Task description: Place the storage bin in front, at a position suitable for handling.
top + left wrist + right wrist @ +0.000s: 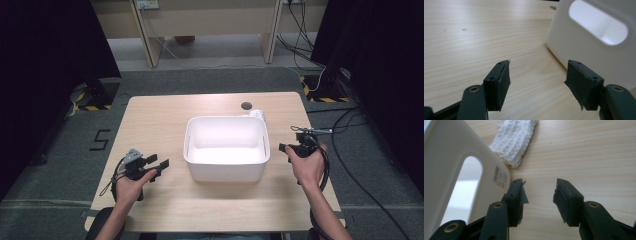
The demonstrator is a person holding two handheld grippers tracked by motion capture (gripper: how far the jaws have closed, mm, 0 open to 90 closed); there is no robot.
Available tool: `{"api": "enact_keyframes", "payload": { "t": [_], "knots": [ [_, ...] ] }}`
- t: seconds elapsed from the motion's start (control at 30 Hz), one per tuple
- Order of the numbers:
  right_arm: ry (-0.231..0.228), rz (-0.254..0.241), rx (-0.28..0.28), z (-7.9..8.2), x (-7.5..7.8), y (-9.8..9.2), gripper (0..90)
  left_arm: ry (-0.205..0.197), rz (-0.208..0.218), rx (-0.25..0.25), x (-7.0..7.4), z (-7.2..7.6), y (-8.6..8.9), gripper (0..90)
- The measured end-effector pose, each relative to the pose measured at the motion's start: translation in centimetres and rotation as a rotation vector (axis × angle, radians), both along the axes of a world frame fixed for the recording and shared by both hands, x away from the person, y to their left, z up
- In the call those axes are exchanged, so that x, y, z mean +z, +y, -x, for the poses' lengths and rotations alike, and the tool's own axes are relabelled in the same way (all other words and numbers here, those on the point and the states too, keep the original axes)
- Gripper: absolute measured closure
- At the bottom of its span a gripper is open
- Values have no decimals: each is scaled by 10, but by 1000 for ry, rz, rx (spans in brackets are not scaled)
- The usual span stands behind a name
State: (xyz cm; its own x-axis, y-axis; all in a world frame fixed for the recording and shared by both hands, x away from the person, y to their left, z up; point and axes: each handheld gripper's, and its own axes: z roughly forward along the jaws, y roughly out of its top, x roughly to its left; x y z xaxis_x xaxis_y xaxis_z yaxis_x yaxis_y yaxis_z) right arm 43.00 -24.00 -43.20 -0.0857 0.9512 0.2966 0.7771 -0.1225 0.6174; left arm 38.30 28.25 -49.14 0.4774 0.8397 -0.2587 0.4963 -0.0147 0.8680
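A white plastic bin [225, 171] with handle slots in its short sides stands in the middle of the wooden table [155, 115]. Its inside looks bare from above. A folded white waffle cloth [258, 113] lies on the table behind the bin's far right corner. My left gripper [161, 164] hovers left of the bin, jaws open and pointing at its left wall [579, 50]. In the left gripper view the left gripper [539, 65] holds nothing. My right gripper [283, 148] sits just right of the bin, open. In the right gripper view the right gripper [539, 182] is bare, beside the bin wall [446, 145], with the cloth [515, 140] ahead.
A round cable hole [246, 106] sits near the table's far edge. Black cables [350, 120] trail on the floor to the right. A "5" mark [100, 140] is on the carpet at the left. Bare tabletop lies on both sides of the bin.
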Motion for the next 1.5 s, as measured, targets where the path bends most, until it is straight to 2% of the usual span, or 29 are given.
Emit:
{"api": "enact_keyframes", "payload": {
  "t": [0.1,0.17,0.27,0.4,0.5,0.53,0.57,0.63,0.7,0.77,0.83,0.9,0.97,1.03,1.07,1.17,1.27,1.33,1.5],
  "knots": [
    [-16,-9,11,2,5,0,589,-9,4,3,11,3,-2,328],
    [-42,-23,6,4,13,3,602,-12,7,6,19,4,-3,318],
    [-106,-41,30,6,27,5,640,-11,26,6,31,4,-5,318],
    [-144,-56,50,9,44,13,686,-23,54,-12,50,2,-11,341],
    [-160,-68,76,10,52,20,689,-44,74,-40,63,2,-19,367],
    [-178,-79,98,10,56,23,689,-52,75,-53,66,3,-22,383],
    [-178,-79,98,10,56,23,689,-52,75,-53,66,3,-22,386],
    [-196,-79,120,12,64,31,686,-56,87,-89,72,3,-29,402],
    [-186,-55,138,11,64,34,686,-56,87,-97,74,2,-32,414],
    [-170,-52,149,10,60,38,691,-61,103,-97,76,1,-34,430],
    [-156,-43,167,10,57,42,699,-80,116,-99,80,1,-35,463],
    [-140,-33,180,9,55,46,720,-79,108,-108,84,-1,-38,477],
    [-125,-2,187,9,55,50,764,-70,100,-119,86,-4,-41,489],
    [-105,5,198,8,53,55,785,-42,106,-142,88,-9,-46,493],
    [-101,40,196,8,53,58,791,-33,104,-145,89,-11,-48,493],
    [-90,58,187,8,53,63,806,-5,91,-156,90,-16,-52,493],
    [-83,73,178,9,54,69,809,31,75,-149,89,-21,-51,508],
    [-75,75,177,9,55,75,807,53,81,-146,89,-23,-48,527],
    [-62,76,195,6,54,95,797,98,63,-105,88,-28,-35,583]
  ]
}}
